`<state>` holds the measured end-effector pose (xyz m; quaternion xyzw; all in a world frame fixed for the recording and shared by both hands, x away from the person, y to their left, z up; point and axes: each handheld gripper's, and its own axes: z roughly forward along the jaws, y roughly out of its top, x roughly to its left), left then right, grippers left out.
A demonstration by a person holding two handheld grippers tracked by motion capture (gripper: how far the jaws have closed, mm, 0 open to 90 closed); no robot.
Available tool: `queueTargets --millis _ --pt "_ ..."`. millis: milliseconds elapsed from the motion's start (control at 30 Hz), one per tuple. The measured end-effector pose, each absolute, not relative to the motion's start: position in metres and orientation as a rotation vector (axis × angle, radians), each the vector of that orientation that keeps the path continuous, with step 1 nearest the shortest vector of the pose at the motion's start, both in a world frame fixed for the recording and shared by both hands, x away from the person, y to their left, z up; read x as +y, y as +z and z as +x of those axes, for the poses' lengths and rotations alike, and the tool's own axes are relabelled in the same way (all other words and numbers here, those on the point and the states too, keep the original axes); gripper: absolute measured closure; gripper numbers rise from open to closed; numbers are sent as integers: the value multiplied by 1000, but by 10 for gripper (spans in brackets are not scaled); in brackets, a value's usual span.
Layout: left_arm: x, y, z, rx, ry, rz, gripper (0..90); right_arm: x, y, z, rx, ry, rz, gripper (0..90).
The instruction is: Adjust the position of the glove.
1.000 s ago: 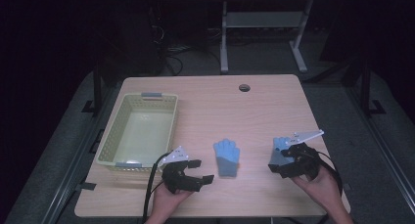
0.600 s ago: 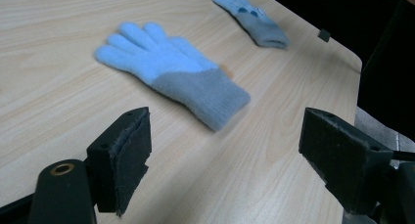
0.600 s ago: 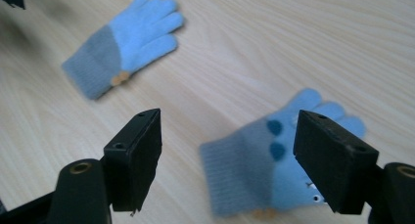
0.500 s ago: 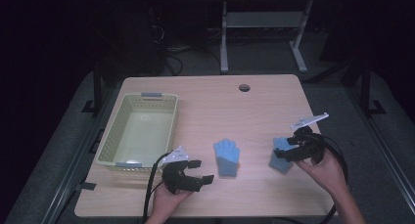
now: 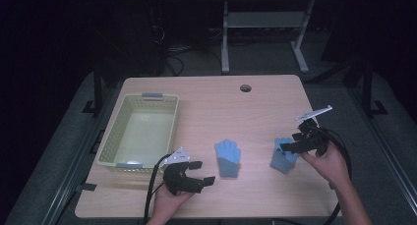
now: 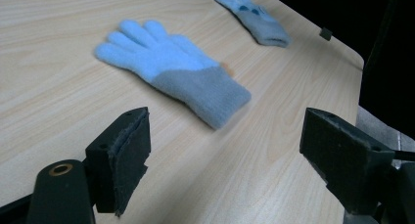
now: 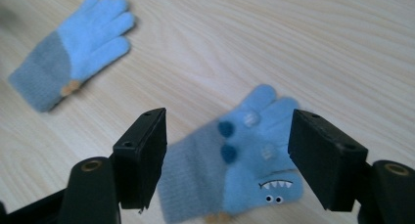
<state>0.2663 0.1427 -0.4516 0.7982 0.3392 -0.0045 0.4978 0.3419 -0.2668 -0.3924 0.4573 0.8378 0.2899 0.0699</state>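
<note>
A plain light-blue glove with a grey cuff (image 5: 227, 157) lies flat near the middle of the wooden table (image 5: 236, 107). To its right lies a second blue glove with a monster face (image 5: 283, 156). My right gripper (image 5: 291, 142) hovers open just over that glove, whose body (image 7: 244, 155) shows between the spread jaws of the right gripper (image 7: 227, 136). The plain glove (image 7: 73, 48) lies farther off. My left gripper (image 5: 204, 172) rests open near the front edge, pointing at the plain glove (image 6: 171, 72). Between the left gripper (image 6: 230, 136) jaws is only bare table. The monster glove (image 6: 254, 16) lies beyond.
A pale yellow-green plastic basket (image 5: 113, 136) stands at the table's left, nothing inside it. A round cable hole (image 5: 245, 88) sits near the far edge. The table's right corner and edge (image 6: 342, 48) are close behind the monster glove.
My right gripper has pulled back to the right and slightly away from the monster glove, which now lies flat on the table. The left gripper and plain glove have not moved.
</note>
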Motion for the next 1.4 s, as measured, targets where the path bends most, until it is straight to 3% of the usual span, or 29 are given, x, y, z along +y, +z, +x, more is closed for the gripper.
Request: queueTargets --millis 400,933,1400 --pt "138 -454 265 814 -9 1948 188 -275 -410 350 2542 777 1448 381" --pt "141 -453 266 820 -11 1939 188 -256 -443 357 2660 545 1425 493" --pt "140 -454 265 827 -17 1933 188 -248 -443 353 2636 480 1376 608"
